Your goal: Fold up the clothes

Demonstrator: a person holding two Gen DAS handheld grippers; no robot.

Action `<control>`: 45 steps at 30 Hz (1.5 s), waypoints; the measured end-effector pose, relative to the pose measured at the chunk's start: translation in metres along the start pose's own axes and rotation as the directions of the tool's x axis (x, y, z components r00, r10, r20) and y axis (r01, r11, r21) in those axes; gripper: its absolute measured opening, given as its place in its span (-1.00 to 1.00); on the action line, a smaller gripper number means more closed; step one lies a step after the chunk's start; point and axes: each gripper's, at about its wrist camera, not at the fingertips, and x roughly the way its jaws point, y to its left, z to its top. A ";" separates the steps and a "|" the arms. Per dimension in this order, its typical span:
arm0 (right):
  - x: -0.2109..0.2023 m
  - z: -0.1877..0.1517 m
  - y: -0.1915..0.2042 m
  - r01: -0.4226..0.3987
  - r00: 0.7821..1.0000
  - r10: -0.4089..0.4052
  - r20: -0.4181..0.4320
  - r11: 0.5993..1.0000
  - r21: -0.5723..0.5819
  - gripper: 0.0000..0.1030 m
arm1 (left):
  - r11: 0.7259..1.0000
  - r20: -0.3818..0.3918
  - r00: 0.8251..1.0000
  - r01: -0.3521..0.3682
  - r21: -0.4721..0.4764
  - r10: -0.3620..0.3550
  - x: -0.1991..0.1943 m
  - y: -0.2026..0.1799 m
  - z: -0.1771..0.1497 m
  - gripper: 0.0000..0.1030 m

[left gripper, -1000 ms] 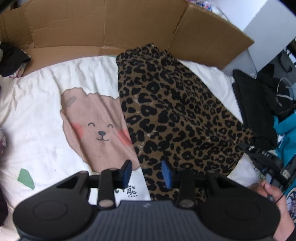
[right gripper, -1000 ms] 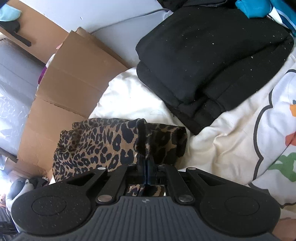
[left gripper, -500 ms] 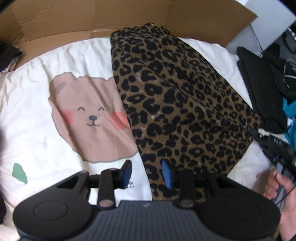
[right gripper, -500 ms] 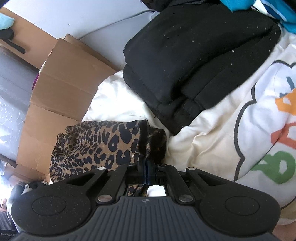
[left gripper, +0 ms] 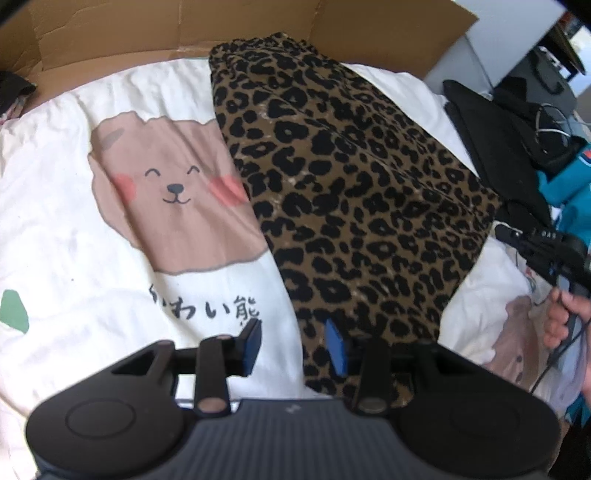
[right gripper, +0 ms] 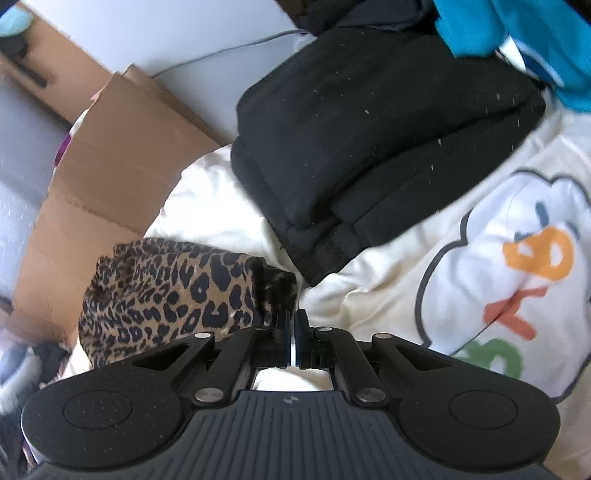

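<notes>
Your left gripper (left gripper: pixel 294 346), jaws apart, straddles the brown leopard-print cloth's (left gripper: pixel 354 206) edge; your right gripper (right gripper: pixel 291 334), jaws together, sits empty just beside it.

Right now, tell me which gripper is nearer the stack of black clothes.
Right. The right gripper sits at the leopard garment's corner, with the black stack just beyond its fingers. The left gripper is at the garment's opposite end, far from the stack.

The leopard-print garment (left gripper: pixel 351 192) is soft matt cloth; the box (left gripper: pixel 110 33) is rough brown cardboard; the black garments (right gripper: pixel 369 140) look lint-flecked.
</notes>
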 end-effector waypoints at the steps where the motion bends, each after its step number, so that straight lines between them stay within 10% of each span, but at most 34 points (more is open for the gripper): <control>1: -0.004 0.000 0.003 -0.002 1.000 0.002 -0.002 1.000 -0.023 -0.97 | 1.000 0.007 1.000 0.005 0.004 -0.005 -0.001 0.001 -0.003 -0.17; 15: -0.027 -0.031 0.083 -0.181 0.978 0.133 -0.162 0.926 -0.331 -0.95 | 0.995 -0.020 0.995 0.094 0.021 -0.093 0.008 0.020 -0.056 -0.21; 31: -0.019 -0.085 0.138 -0.334 0.915 0.182 -0.361 0.845 -0.419 -0.70 | 0.978 0.000 0.999 0.047 0.201 -0.047 0.033 -0.007 -0.066 -0.21; 45: -0.025 -0.104 0.148 -0.434 0.857 0.210 -0.471 0.786 -0.440 -0.70 | 0.994 0.105 0.990 0.093 0.057 -0.099 0.018 0.011 -0.048 -0.21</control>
